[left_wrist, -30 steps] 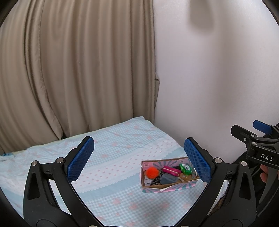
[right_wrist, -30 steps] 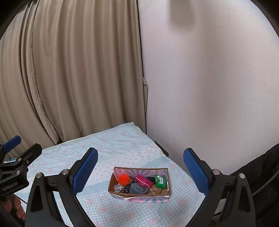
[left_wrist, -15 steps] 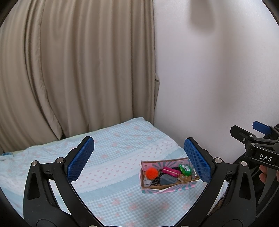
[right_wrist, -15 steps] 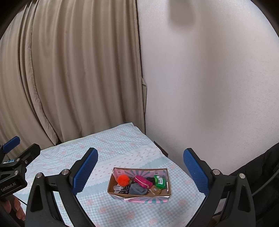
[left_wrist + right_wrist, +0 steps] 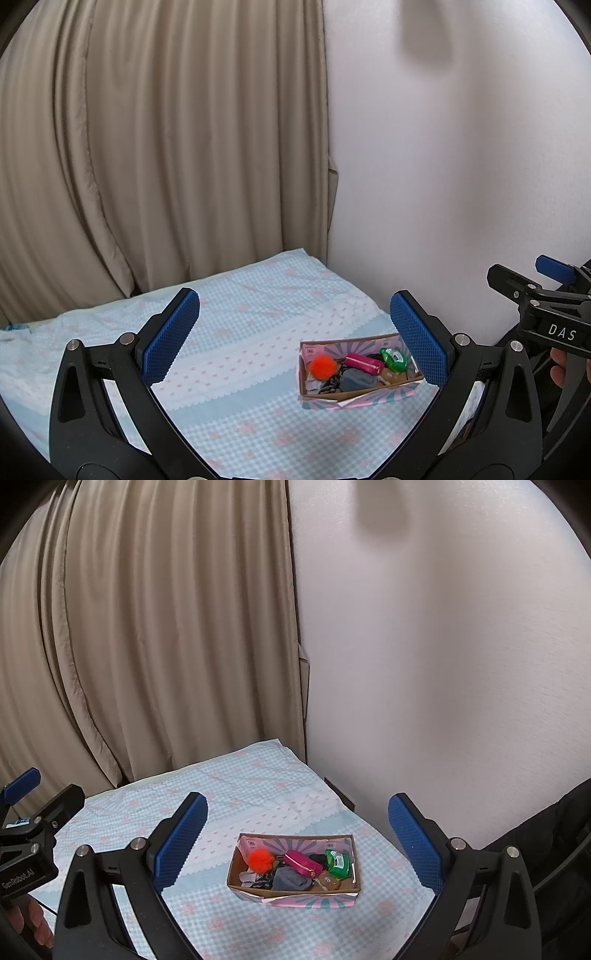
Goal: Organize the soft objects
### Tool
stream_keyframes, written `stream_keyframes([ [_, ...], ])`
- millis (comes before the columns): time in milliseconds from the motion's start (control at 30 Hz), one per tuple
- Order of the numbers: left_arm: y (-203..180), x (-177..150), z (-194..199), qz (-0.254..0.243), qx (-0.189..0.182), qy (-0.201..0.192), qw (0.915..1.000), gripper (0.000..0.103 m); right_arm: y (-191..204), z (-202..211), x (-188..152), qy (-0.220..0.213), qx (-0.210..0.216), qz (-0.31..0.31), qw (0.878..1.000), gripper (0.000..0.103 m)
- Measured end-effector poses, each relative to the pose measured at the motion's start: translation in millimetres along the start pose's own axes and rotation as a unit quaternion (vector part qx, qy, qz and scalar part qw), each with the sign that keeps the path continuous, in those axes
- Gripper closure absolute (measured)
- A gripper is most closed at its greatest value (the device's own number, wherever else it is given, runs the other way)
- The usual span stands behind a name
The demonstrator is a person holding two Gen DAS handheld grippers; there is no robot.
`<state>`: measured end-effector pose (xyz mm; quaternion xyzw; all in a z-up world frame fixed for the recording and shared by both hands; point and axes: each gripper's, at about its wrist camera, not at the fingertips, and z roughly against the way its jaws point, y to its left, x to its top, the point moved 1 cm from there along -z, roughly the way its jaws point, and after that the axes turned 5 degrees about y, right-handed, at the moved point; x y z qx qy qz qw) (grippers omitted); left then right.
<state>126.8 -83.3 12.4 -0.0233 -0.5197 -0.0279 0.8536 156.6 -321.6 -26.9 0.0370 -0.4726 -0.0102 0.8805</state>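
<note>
A small cardboard box with pink patterned sides sits on the blue checked bedspread. In it lie an orange pom-pom, a pink pouch, a green item, a grey cloth and other small things. The left wrist view shows the same box, with the pom-pom at its left end. My left gripper is open and empty, above and short of the box. My right gripper is open and empty, likewise held above it.
Beige curtains hang behind the bed and a white wall stands to the right. The bed's right edge runs close to the wall. The other gripper shows at the edge of each view: the right one and the left one.
Both views have shifted only slightly; the box sits a little lower in the right wrist view. Both grippers stay open.
</note>
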Motion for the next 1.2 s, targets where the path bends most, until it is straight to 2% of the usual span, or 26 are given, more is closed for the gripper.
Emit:
stream_keyframes([
  [533, 6, 2, 4, 0.008, -0.005, -0.002, 1.0000, 0.000, 0, -2, 2, -0.003, -0.001, 0.001, 1.000, 0.005],
  [667, 5, 3, 3, 0.001, 0.007, -0.007, 1.0000, 0.000, 1, -2, 1, -0.005, -0.002, 0.001, 1.000, 0.005],
  [900, 4, 4, 5, 0.001, 0.002, -0.020, 0.9998, 0.000, 0, -5, 2, -0.006, -0.004, 0.000, 1.000, 0.005],
  [1200, 9, 6, -1, 0.011, 0.018, -0.016, 0.9997, 0.000, 1, -13, 5, 0.001, -0.004, -0.004, 1.000, 0.005],
])
